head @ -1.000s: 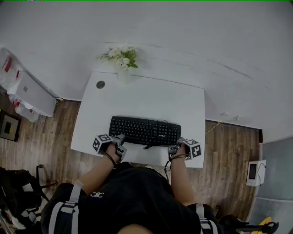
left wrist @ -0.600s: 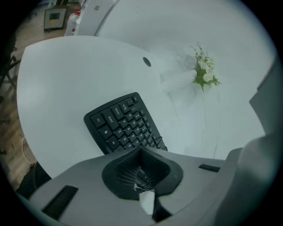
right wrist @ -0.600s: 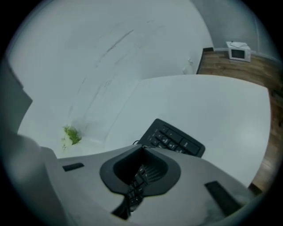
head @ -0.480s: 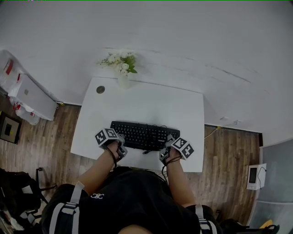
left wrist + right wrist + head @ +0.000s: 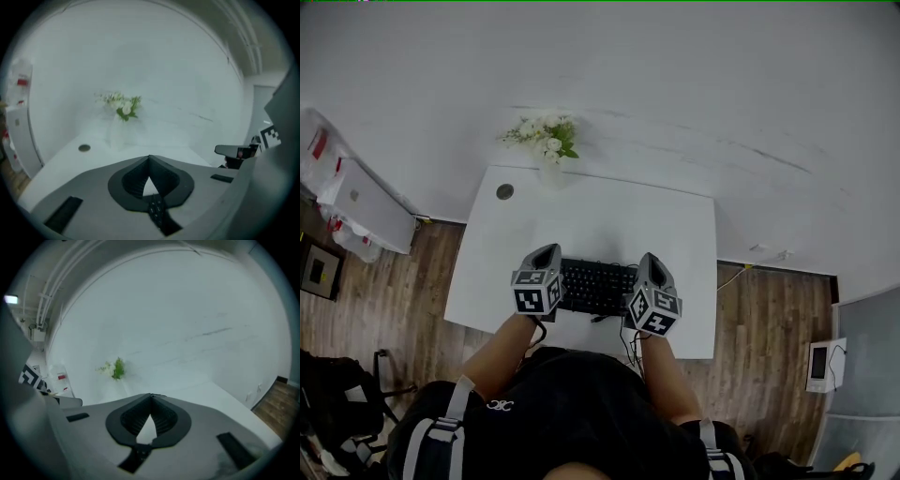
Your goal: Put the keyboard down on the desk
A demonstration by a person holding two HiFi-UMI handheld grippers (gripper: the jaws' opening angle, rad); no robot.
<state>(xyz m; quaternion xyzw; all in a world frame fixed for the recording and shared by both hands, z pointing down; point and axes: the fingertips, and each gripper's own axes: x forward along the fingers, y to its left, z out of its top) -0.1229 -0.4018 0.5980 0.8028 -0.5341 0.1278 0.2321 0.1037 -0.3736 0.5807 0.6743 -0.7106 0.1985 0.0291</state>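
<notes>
White bench, black keyboard near its front edge.
Left gripper and right gripper over its 2 ends, fingers closed tip-to-tip; bare bench beyond, up to flowers.

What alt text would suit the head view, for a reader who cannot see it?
Seen from above, a person holds the left gripper and right gripper over the two ends of a black keyboard near the front edge of a white desk. White flowers stand at the desk's far edge.
</notes>
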